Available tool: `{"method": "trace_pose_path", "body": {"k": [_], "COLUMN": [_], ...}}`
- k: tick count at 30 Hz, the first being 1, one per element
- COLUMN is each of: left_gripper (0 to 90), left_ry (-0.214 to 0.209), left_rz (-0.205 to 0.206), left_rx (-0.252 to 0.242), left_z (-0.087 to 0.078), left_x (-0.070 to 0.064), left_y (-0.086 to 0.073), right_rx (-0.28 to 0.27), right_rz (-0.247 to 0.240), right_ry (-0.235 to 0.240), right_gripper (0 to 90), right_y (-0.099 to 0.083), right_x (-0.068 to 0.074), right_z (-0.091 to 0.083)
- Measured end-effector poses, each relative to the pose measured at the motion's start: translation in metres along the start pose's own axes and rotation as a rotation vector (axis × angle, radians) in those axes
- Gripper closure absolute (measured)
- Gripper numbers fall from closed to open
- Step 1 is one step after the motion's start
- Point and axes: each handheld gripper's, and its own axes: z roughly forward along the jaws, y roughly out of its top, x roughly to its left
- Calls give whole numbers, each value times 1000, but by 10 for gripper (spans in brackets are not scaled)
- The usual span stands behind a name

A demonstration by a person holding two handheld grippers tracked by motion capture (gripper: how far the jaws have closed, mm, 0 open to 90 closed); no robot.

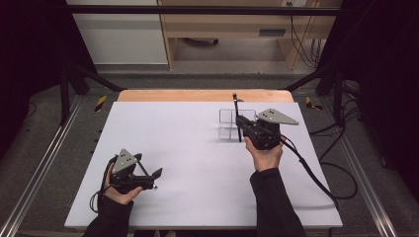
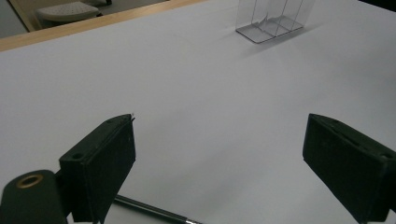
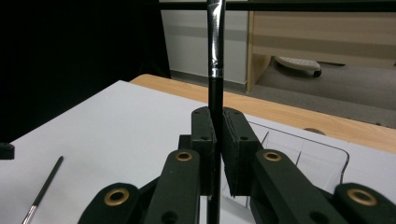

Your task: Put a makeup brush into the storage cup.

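My right gripper (image 1: 240,123) (image 3: 216,135) is shut on a slim black brush handle (image 1: 235,104) (image 3: 215,46) with a silver band, held upright. It hovers over a clear plastic divided holder (image 1: 226,120) (image 3: 322,161) (image 2: 270,24) at the table's far right. My left gripper (image 1: 156,178) (image 2: 222,140) rests near the front left of the white table, open and holding nothing. A second thin black brush (image 2: 150,213) (image 3: 44,189) lies flat on the table just below the left gripper's jaws.
The white tabletop (image 1: 188,148) has a wooden strip (image 1: 197,95) along its far edge. A cable (image 1: 316,177) trails from the right gripper across the table's right side. Beyond the table are wooden furniture and a dark metal frame.
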Motion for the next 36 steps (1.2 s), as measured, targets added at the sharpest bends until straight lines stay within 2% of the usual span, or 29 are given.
{"method": "trace_pose_path", "body": {"k": [16,36], "left_gripper": [84,83], "left_ry": [-1,-4], "left_rz": [1,-12], "left_rx": [-4,-16], "left_z": [0,-2], "left_x": [0,2], "left_y": [0,1], "right_rx": [-71,-82], "right_rz": [45,75], "right_ry": [-49,-117], "right_gripper": [844,845], "right_y": [8,12], "right_x": [-15,-32], "right_z": [13,42]}}
